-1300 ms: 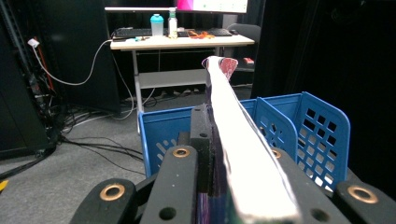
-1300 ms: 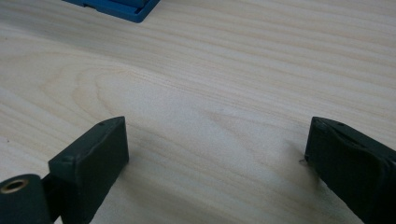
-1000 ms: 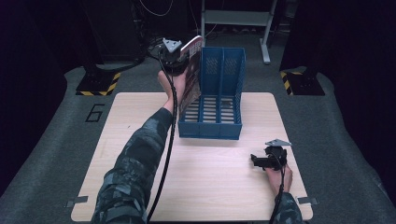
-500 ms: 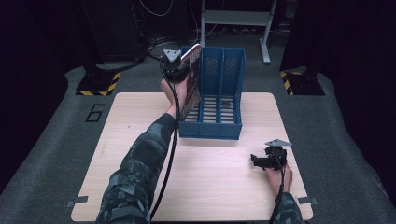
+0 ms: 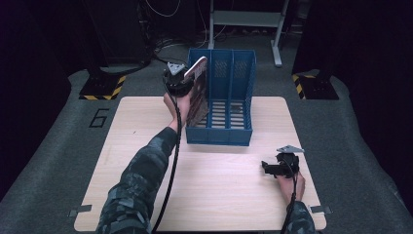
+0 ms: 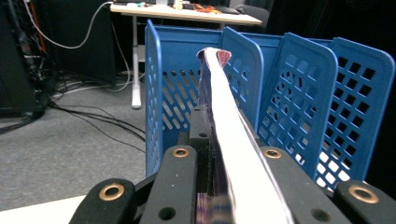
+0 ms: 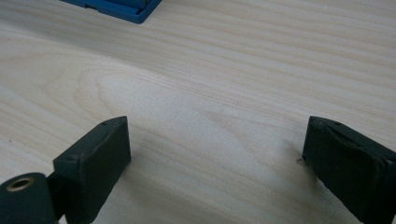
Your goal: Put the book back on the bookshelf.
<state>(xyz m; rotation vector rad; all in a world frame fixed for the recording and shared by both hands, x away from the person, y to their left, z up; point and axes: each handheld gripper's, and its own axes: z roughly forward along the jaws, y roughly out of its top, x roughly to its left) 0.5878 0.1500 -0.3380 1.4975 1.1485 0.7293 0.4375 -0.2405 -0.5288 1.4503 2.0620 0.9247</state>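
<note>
Filing a thin book (image 5: pixel 197 90) into the blue file rack (image 5: pixel 229 134) looks like the step in hand. It stands on edge, tilted, clamped between the left tongs (image 5: pixel 181 78), which grip it near its upper edge; its lower part already dips into the rack's nearest compartment, the one directly ahead of those tongs. In the left gripper view the book's pale page edge (image 6: pixel 229 130) runs straight away from the closed jaws toward the blue dividers (image 6: pixel 289 93).

The likely trouble: the book leans rather than hangs plumb, so its bottom corner could catch on the slotted floor or on a divider, and a push down would then bend the cover or shove the light rack across the tabletop (image 5: pixel 146 146). Letting go too soon could leave it slumped against the side wall, or tipped out over it.

The left forearm (image 5: pixel 146 170) stretches far forward, wrist raised, hand (image 5: pixel 176 103) under the tongs at the rack's near-left corner. The right tongs (image 5: pixel 272 168) rest well apart from the rack, low over bare wood, jaws wide apart and holding nothing, too far off to steady the rack.
</note>
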